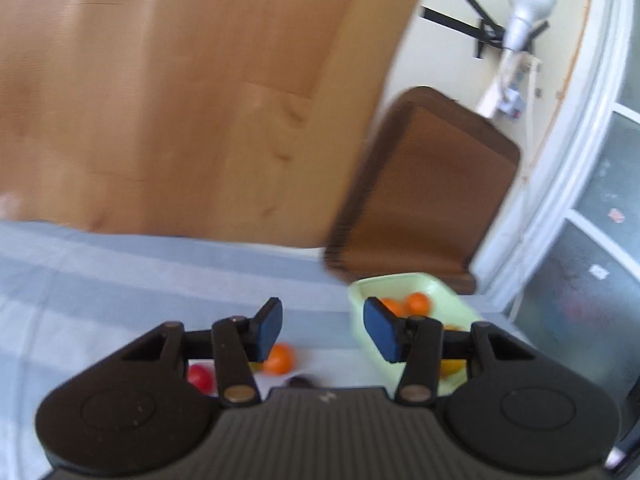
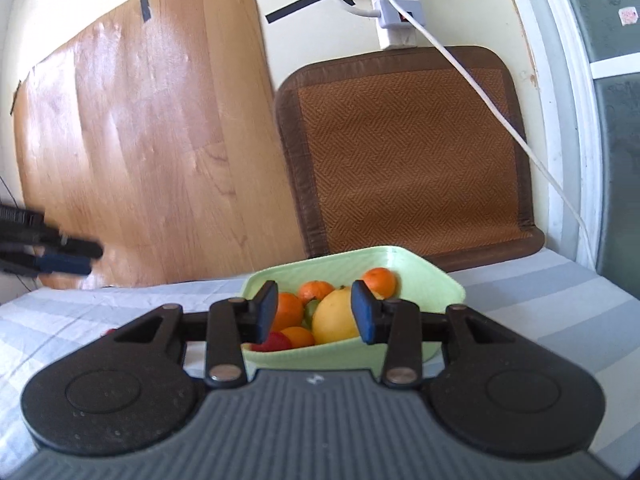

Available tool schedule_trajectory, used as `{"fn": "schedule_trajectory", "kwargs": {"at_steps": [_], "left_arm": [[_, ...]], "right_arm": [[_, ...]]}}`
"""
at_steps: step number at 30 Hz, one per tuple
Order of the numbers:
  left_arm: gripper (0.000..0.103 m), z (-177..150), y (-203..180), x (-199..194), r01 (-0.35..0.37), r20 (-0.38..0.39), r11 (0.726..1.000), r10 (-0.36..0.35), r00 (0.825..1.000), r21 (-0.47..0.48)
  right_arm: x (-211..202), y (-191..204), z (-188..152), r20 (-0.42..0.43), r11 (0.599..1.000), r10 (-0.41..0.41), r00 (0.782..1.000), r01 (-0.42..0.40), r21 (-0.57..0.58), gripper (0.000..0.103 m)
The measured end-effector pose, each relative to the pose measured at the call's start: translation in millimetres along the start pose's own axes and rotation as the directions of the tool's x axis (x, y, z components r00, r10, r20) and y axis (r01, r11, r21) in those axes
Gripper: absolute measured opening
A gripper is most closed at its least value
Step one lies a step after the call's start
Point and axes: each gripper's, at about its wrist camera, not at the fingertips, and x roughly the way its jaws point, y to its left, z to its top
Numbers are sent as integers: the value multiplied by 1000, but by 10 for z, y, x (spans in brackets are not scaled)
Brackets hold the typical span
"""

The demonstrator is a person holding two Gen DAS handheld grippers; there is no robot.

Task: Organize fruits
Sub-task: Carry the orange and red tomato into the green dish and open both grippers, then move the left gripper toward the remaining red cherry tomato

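Note:
A pale green bowl (image 2: pixel 436 280) stands on the striped cloth and holds several oranges (image 2: pixel 380 280), a large yellow fruit (image 2: pixel 334 318) and a red fruit (image 2: pixel 276 342). My right gripper (image 2: pixel 314 316) is open and empty, just in front of and above the bowl. In the left wrist view the bowl (image 1: pixel 404 280) is to the right. An orange (image 1: pixel 280 358), a red fruit (image 1: pixel 200 376) and a dark fruit (image 1: pixel 300 381) lie on the cloth below my left gripper (image 1: pixel 324 330), which is open and empty. The left gripper (image 2: pixel 68 260) also shows at the right view's left edge.
A wooden board (image 2: pixel 140 140) and a brown woven mat (image 2: pixel 404 148) lean against the wall behind the table. A white power strip (image 2: pixel 394 12) with a cable (image 2: pixel 500 112) hangs above the mat. A window frame (image 2: pixel 568 120) is to the right.

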Motion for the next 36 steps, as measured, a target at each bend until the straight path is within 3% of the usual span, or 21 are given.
{"fn": "schedule_trajectory", "kwargs": {"at_steps": [4,13,17,36], "left_arm": [[46,-366,267,-183,-98,-29,995,98,995,-27],[46,-899,-17,-88,-52,-96,995,61,994,87],[46,-1041,-150,-83,-107,-70,977,122,990,185],[48,-1071,-63,-129,-114,-56,984,122,991,139]], "right_arm": [[-108,207,-104,-40,999,46,998,-46,-5,43],[-246,503,-333,-146,996,60,987,-50,72,43],[-233,552,-412,-184,997,42,982,-28,75,43],[-214,508,-421,-203,995,44,978,-24,99,43]]}}
